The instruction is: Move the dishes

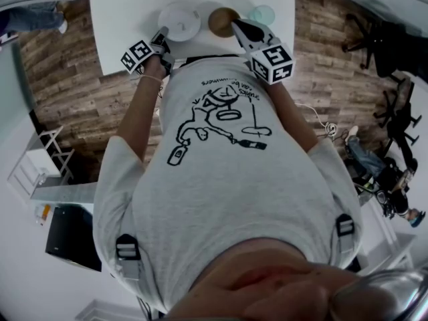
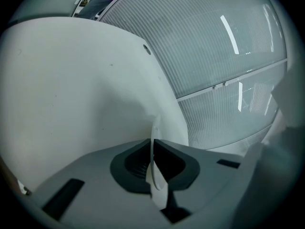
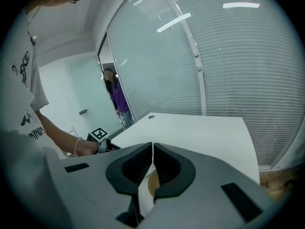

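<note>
A white table [image 1: 127, 12] bears a white plate [image 1: 179, 20] and a brown dish [image 1: 221, 20] side by side near its front edge. My left gripper [image 1: 162, 35] is at the plate's near-left rim. In the left gripper view the plate [image 2: 156, 176] runs edge-on between the jaws, and the left gripper [image 2: 152, 144] is shut on it. My right gripper [image 1: 236, 23] is at the brown dish's right rim. In the right gripper view the right gripper [image 3: 152, 148] is shut, with the brown dish [image 3: 152, 184] running up into its jaws.
A clear bluish glass dish [image 1: 262, 13] stands just right of the brown one. A glass wall with blinds [image 3: 228, 70] runs along the table's far side. A person in purple [image 3: 116, 97] stands at the doorway. Office chairs [image 1: 374, 42] are on the wooden floor.
</note>
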`<state>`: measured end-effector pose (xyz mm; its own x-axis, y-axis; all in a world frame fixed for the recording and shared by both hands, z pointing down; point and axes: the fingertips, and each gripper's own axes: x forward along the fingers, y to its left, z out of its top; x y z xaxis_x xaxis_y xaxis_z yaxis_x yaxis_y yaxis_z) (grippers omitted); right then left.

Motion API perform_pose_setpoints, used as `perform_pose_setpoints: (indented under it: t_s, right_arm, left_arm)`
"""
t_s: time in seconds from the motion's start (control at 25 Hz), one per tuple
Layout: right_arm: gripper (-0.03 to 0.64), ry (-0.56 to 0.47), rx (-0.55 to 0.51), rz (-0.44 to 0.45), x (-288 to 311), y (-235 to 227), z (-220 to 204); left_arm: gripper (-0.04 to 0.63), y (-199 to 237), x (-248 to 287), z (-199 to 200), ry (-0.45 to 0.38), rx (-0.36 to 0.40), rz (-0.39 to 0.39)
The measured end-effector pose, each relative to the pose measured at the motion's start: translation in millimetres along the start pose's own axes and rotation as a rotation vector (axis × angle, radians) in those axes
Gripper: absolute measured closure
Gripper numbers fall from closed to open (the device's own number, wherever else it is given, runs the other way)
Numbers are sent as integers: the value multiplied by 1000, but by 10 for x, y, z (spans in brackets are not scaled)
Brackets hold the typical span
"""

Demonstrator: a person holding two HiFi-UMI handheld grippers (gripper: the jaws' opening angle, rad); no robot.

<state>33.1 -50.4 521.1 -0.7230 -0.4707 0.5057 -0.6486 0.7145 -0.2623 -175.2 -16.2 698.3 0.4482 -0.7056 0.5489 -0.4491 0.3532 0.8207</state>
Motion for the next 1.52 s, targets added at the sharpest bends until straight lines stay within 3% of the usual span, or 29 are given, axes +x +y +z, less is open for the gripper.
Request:
perform_pose_setpoints:
  t_s: [0.76, 1.52]
  right_arm:
    - [577, 5, 1, -7, 7, -33, -31]
    - [577, 3, -9, -9, 19, -70, -10]
  left_arm:
    - [530, 183, 58, 45, 25, 267, 236]
    - [489, 201, 47, 53, 30, 639, 495]
